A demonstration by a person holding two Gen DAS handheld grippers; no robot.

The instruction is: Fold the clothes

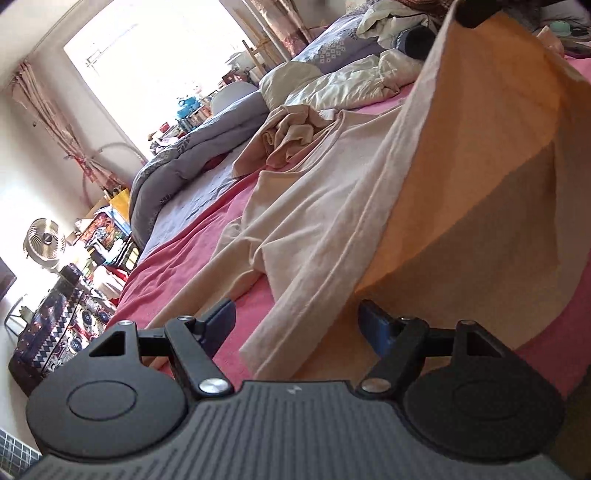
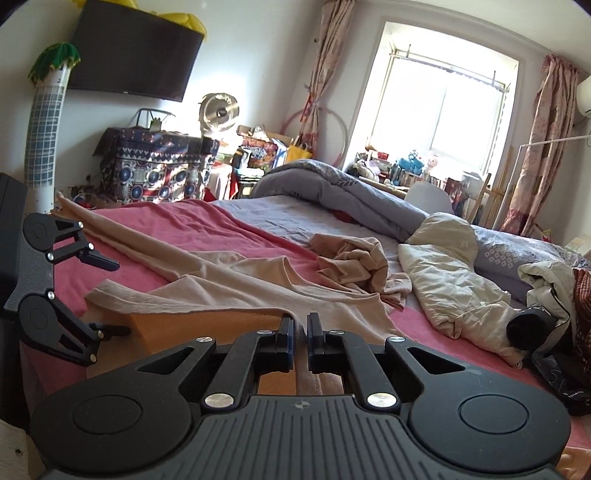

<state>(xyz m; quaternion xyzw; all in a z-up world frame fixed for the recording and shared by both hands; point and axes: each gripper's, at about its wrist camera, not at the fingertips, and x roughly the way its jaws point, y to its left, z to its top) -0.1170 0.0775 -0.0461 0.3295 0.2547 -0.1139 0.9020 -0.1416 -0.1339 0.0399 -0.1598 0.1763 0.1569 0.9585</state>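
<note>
A beige long garment (image 2: 221, 280) lies spread on the pink bedsheet (image 2: 166, 221). My right gripper (image 2: 300, 326) is shut on the garment's near edge, and fabric shows under its fingers. In the left wrist view that edge hangs raised like a tent (image 1: 480, 166) from the right gripper's dark fingers (image 1: 476, 16) at the top. My left gripper (image 1: 297, 321) stands open low over the sheet. A fold of the garment (image 1: 314, 221) runs between its fingers without being pressed. From the right wrist view the left gripper (image 2: 122, 297) sits at the far left, around the garment's corner.
A second crumpled beige cloth (image 2: 354, 262) lies mid-bed. Beyond it are a cream quilt (image 2: 443, 288) and a rolled grey duvet (image 2: 351, 199). A fan (image 2: 219, 112), patterned boxes (image 2: 155, 173) and clutter line the wall under the window.
</note>
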